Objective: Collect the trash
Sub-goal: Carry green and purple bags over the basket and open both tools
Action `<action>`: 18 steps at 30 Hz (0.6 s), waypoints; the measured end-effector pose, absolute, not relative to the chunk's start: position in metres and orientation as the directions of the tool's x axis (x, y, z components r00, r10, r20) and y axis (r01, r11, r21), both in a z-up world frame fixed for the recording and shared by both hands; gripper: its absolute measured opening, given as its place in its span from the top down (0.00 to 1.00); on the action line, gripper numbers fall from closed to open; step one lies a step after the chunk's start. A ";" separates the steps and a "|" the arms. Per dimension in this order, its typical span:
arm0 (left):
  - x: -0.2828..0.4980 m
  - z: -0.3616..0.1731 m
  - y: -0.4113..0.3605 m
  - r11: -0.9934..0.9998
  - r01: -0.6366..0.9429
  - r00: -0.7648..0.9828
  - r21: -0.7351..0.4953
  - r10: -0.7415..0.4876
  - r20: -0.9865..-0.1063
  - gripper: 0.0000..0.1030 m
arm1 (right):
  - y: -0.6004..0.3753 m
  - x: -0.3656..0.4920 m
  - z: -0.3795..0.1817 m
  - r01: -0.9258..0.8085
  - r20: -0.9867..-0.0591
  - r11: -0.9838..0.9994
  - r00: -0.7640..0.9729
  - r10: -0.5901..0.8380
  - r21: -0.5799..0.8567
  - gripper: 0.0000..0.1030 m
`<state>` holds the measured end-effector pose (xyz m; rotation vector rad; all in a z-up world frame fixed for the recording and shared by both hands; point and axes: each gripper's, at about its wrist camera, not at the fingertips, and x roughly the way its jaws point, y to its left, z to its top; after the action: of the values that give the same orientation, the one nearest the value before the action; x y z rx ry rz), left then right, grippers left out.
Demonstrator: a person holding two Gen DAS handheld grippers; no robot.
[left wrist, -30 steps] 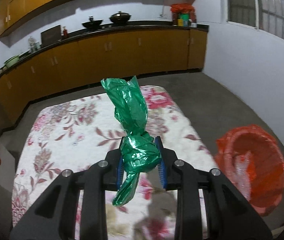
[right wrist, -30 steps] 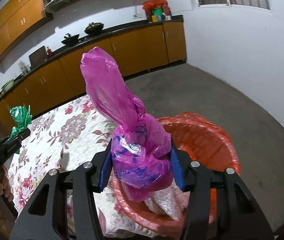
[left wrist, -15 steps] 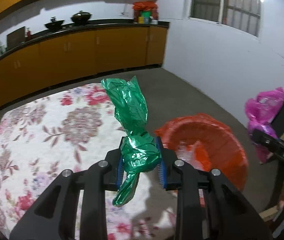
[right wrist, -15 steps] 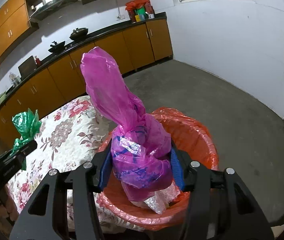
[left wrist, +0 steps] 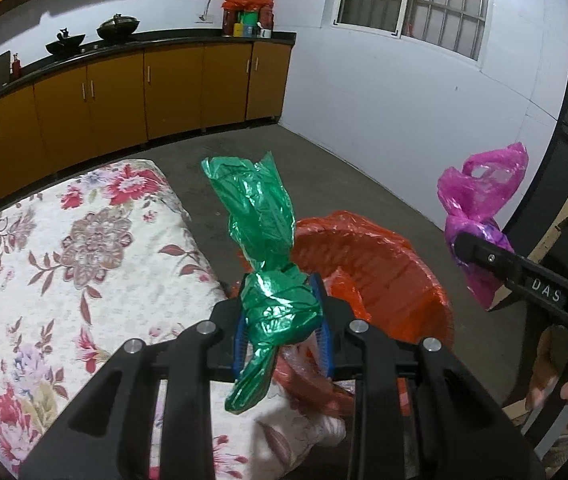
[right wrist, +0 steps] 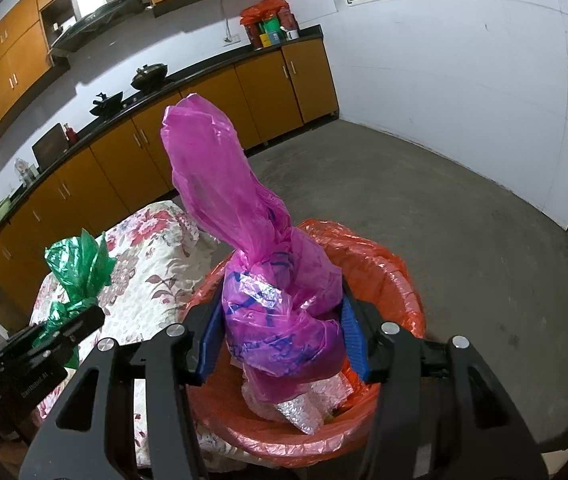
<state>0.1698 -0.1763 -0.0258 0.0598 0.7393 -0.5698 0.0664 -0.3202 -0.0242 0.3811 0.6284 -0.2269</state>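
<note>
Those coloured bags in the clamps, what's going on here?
A person is clearing up trash with a clamp tool in each hand. The left gripper pinches a knotted green bag, the right gripper a pink bag. Both hang at the orange-lined bin beside the floral-covered table; nothing is dropped yet.

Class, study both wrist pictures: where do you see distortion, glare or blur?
Left wrist view: fisheye bends the window bars and darkens the corners; glare glints on the green bag; the bin liner beneath looks soft. Right wrist view: the countertop curves; the magenta bag stays sharp.
</note>
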 end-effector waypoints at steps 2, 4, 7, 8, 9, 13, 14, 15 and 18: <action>0.171 -0.029 -0.180 0.843 0.516 0.587 -0.149 -0.475 -0.656 0.72 | -0.321 0.066 -0.025 0.320 -0.609 0.904 0.788 -0.088 0.283 0.50; 0.173 -0.032 -0.184 0.840 0.521 0.580 -0.152 -0.479 -0.659 0.72 | -0.323 0.067 -0.026 0.319 -0.608 0.903 0.790 -0.085 0.289 0.50; 0.174 -0.036 -0.191 0.831 0.530 0.563 -0.166 -0.492 -0.665 0.72 | -0.326 0.068 -0.024 0.317 -0.602 0.901 0.794 -0.081 0.296 0.50; 0.174 -0.037 -0.194 0.828 0.534 0.556 -0.173 -0.498 -0.666 0.72 | -0.327 0.068 -0.024 0.315 -0.598 0.900 0.798 -0.080 0.301 0.50; 0.174 -0.039 -0.198 0.822 0.540 0.546 -0.182 -0.506 -0.667 0.71 | -0.328 0.068 -0.023 0.314 -0.593 0.899 0.801 -0.079 0.304 0.50; 0.176 -0.048 -0.211 0.805 0.556 0.513 -0.206 -0.528 -0.677 0.60 | -0.335 0.068 -0.017 0.315 -0.564 0.890 0.821 -0.081 0.331 0.44; 0.176 -0.049 -0.213 0.804 0.556 0.509 -0.209 -0.528 -0.679 0.56 | -0.338 0.067 -0.016 0.314 -0.558 0.885 0.826 -0.076 0.344 0.39; 0.176 -0.053 -0.215 0.805 0.554 0.505 -0.214 -0.529 -0.681 0.50 | -0.340 0.067 -0.016 0.315 -0.555 0.883 0.829 -0.076 0.349 0.36; 0.175 -0.058 -0.216 0.805 0.553 0.499 -0.215 -0.526 -0.688 0.46 | -0.344 0.060 -0.016 0.323 -0.553 0.880 0.829 -0.086 0.348 0.32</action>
<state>0.1754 -0.2164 -0.0584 0.0354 0.8202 -0.6529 0.0605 -0.3445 -0.0161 0.4482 0.5549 -0.2247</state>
